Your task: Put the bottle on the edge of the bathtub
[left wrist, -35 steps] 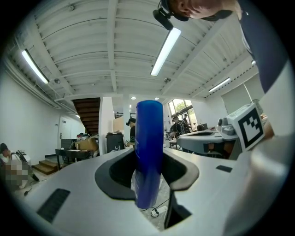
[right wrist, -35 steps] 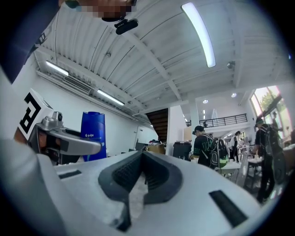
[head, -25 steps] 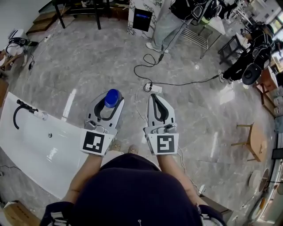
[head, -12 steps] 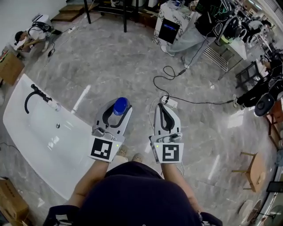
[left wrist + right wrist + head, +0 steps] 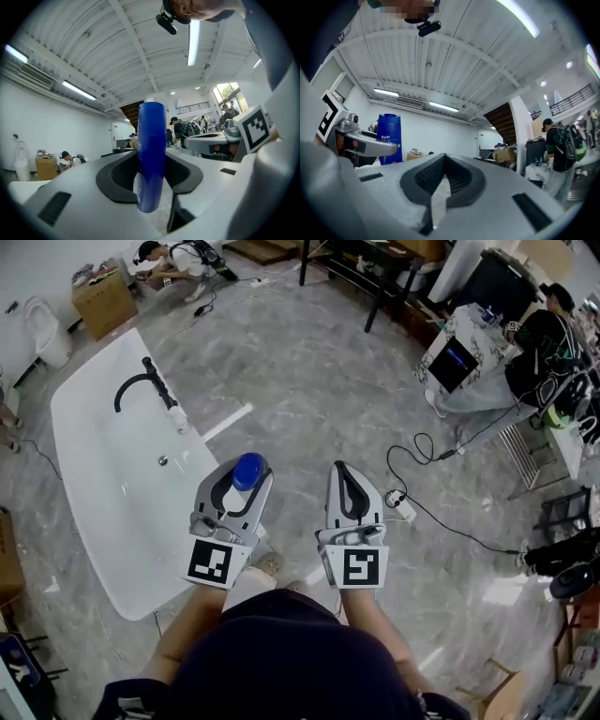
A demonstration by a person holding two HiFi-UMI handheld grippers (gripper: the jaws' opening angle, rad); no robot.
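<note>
A blue bottle (image 5: 248, 470) stands upright between the jaws of my left gripper (image 5: 246, 474), which is shut on it. In the left gripper view the bottle (image 5: 151, 159) fills the gap of the left gripper (image 5: 151, 166), its black pads against both sides. The white bathtub (image 5: 94, 456) with a black faucet (image 5: 145, 385) lies on the floor just left of that gripper. My right gripper (image 5: 343, 467) hangs beside the left one, shut with nothing in it. The right gripper view shows the right gripper (image 5: 442, 161) with its pads together, and the bottle (image 5: 389, 136) off to the left.
A cardboard box (image 5: 103, 301) and a crouching person (image 5: 173, 259) are beyond the tub. A power strip with black cable (image 5: 405, 507) lies on the marble floor to the right. A cart with a screen (image 5: 455, 357) and a seated person (image 5: 553, 320) are at far right.
The whole view has swung left: the bathtub has come from the left edge to just beside the left gripper. Both grippers have travelled with it, the bottle still in the left one.
</note>
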